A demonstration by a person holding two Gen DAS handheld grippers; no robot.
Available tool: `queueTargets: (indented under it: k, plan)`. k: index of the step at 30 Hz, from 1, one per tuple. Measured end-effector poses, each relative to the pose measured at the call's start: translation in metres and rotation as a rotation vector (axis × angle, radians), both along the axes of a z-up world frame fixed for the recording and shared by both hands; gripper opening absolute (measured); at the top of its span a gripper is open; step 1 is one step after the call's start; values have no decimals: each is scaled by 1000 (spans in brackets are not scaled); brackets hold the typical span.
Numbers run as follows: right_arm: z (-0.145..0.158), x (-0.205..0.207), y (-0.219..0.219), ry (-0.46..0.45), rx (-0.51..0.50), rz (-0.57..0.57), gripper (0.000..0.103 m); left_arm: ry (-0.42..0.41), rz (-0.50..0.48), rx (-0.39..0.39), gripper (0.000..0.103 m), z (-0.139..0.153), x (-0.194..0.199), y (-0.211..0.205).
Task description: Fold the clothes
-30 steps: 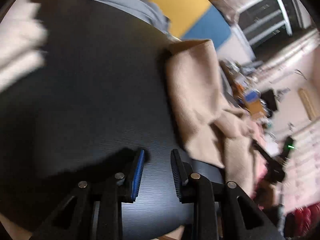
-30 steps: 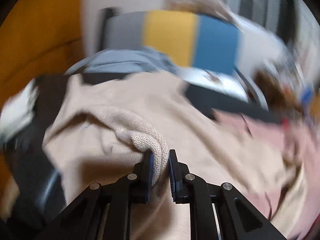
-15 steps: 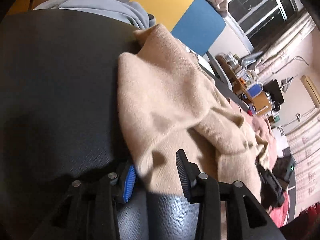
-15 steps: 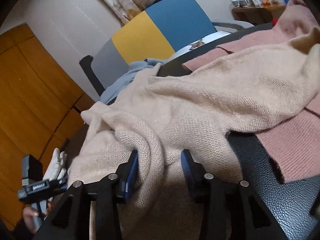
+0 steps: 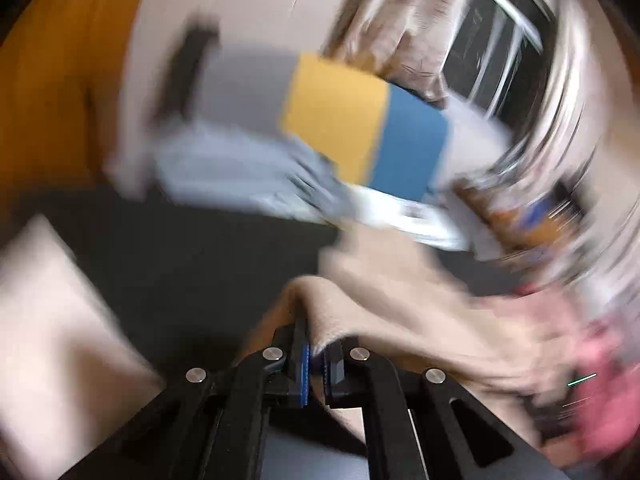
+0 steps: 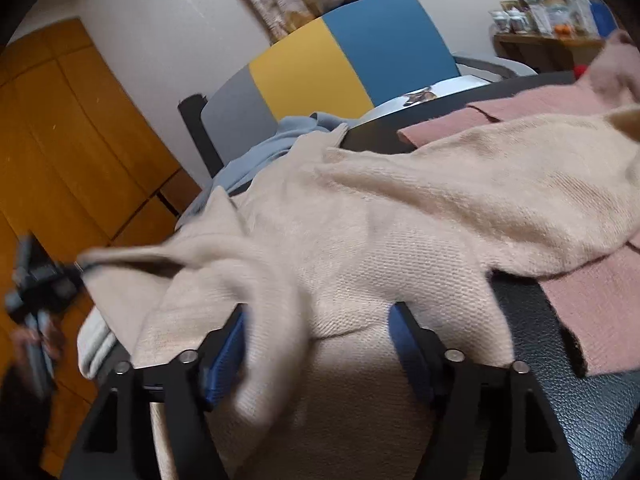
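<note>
We are handling beige knit sweater (image 6: pixel 400 240), lying on black table (image 6: pixel 580 412), partly overlapping pink garment (image 6: pixel 600 300).
Left gripper (image 5: pixel 316 364) closing, clenching sweater edge.
Right gripper (image 6: pixel 320 356) opening, releasing; knit lying loosely between jaws.
We are judging it light, soft, stretchy: grip edges or shoulder seams.

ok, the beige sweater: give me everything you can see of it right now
The beige sweater is a soft, fine-ribbed knit, crumpled and unfolded across the black leather-look table. One long part, probably a sleeve, stretches right over a pink knit garment; its far edge lies against a grey-blue garment. The left tongs are closing on a pinched fold at its edge. The right tongs are opening, fabric lying loose between them.
</note>
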State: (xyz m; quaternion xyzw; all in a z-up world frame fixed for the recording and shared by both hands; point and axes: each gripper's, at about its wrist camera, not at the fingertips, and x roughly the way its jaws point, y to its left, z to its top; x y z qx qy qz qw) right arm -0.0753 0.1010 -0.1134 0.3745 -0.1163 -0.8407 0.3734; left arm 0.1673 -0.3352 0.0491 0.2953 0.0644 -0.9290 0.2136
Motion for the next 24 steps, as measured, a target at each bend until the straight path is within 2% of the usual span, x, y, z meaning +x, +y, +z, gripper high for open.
queueTargets:
  k: [1,2,3,4,6,9,11,12,14,15,17,19,22,23,24]
  plan:
    - [0,1,-4,6,10,14,90,-63,13,-132,8,5,-3,5]
    - [1,1,-8,13,25,30,93,-111,1,-163,12,4,-3,6]
    - [2,3,-13,21,44,46,100,-144,-30,-123,16,0,-1,4]
    - [2,4,-18,29,63,62,103,-176,-60,-82,17,-4,1,1]
    - [3,5,-24,40,99,67,103,-220,-119,11,19,-13,10,-3]
    - [3,8,-26,27,104,63,103,-177,-184,211,19,-33,42,-11]
    - [5,10,-24,8,97,67,103,-129,-191,356,19,-49,66,-21]
    - [6,12,-25,1,104,74,103,-103,-179,415,19,-57,78,-27]
    - [11,17,-28,-29,116,103,103,-89,-89,463,21,-73,102,-42]
    - [14,20,-31,-44,124,132,103,-106,-22,460,22,-81,110,-50]
    - [23,28,-40,-51,144,209,103,-169,106,390,24,-94,112,-58]
    - [38,38,-49,-39,135,289,103,-208,189,364,27,-105,113,-71]
    - [61,45,-59,-5,98,343,103,-182,191,417,38,-117,104,-79]
    - [68,45,-61,12,92,348,103,-170,187,435,47,-120,101,-81]
    - [76,43,-65,23,83,355,103,-164,179,455,51,-124,96,-82]
